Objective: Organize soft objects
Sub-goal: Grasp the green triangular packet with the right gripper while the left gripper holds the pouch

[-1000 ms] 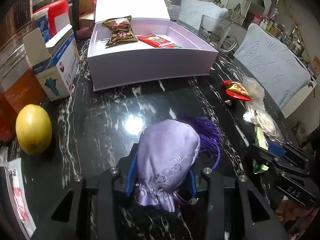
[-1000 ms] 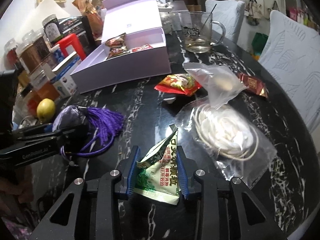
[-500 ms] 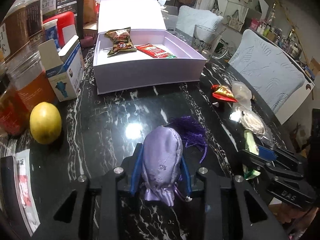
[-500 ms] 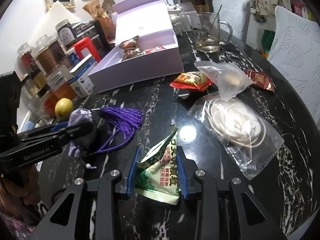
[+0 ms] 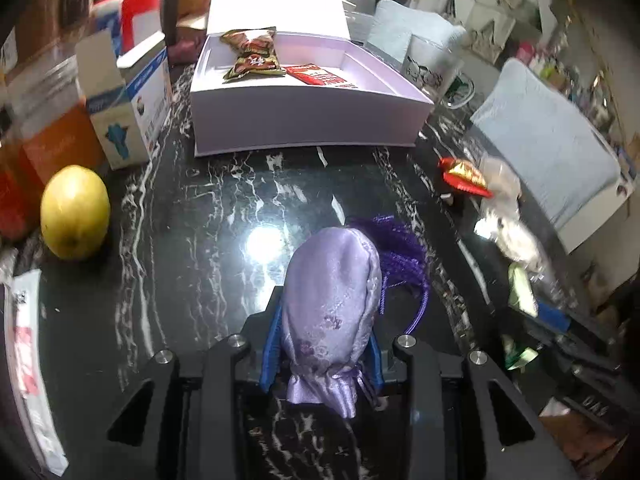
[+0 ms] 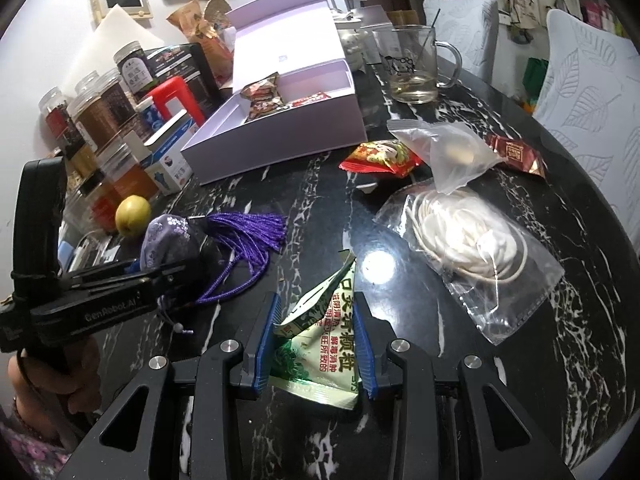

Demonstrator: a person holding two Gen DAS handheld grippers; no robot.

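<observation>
Two grips set, transfer to box pending

Left wrist view: left tongs (image 5: 322,354) have just finished closing and now pinch the lilac satin pouch (image 5: 332,304) by its gathered neck; its purple tassel (image 5: 400,252) trails on the black marble tabletop (image 5: 224,216). The tool points steeply down toward the lavender box (image 5: 308,120) beyond. Next move, as judged: lift and carry forward over the box wall

Right wrist view: right tongs (image 6: 316,340) are pressed onto the green-and-white sachet (image 6: 320,352), also angled down, low over the tabletop. A hand (image 6: 52,376) grips the left tool's handle

Dim room; lamp glare on glossy black table (image 5: 168,264) mid-frame, 2 views; fisheye-warped edges, left view's right side motion-blurred.
</observation>
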